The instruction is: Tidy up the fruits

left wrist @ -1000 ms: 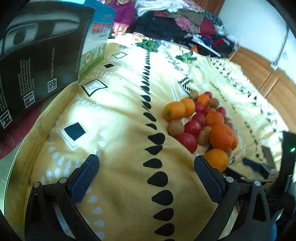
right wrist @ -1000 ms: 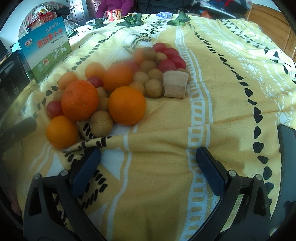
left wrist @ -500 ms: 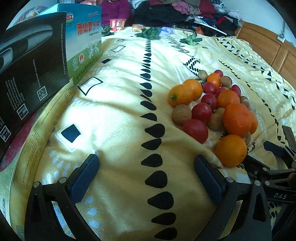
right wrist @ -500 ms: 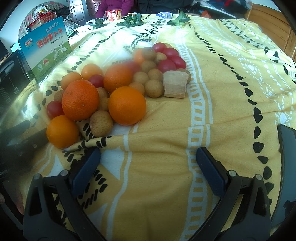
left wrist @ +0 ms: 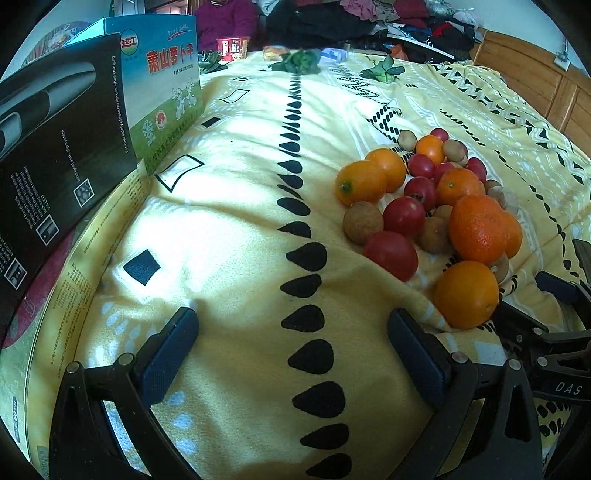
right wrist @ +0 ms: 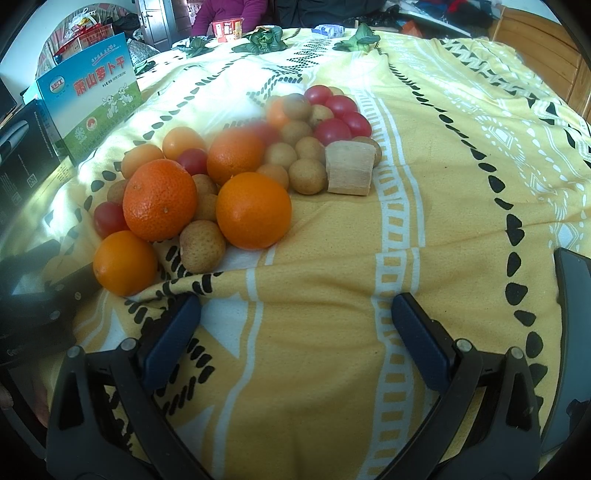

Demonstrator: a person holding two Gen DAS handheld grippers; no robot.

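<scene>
A pile of mixed fruit lies on the yellow patterned cloth (right wrist: 424, 236): oranges (right wrist: 253, 209), small red tomatoes (right wrist: 338, 107) and brown longans (right wrist: 202, 246), with a tan block (right wrist: 349, 168) at its right edge. In the left wrist view the pile sits at the right, with a near orange (left wrist: 466, 294) and a red tomato (left wrist: 391, 254). My left gripper (left wrist: 291, 354) is open and empty, left of the pile. My right gripper (right wrist: 295, 332) is open and empty, in front of the pile.
A black box (left wrist: 55, 147) and a blue-green carton (left wrist: 166, 85) stand at the left. Green leafy items (right wrist: 264, 40) and a red cup (right wrist: 227, 29) lie at the far edge. A dark phone (right wrist: 572, 332) lies at the right. A person sits behind.
The left gripper has swung and tilted, so the fruit pile now sits closer and further right in its view. The right gripper has barely moved.
</scene>
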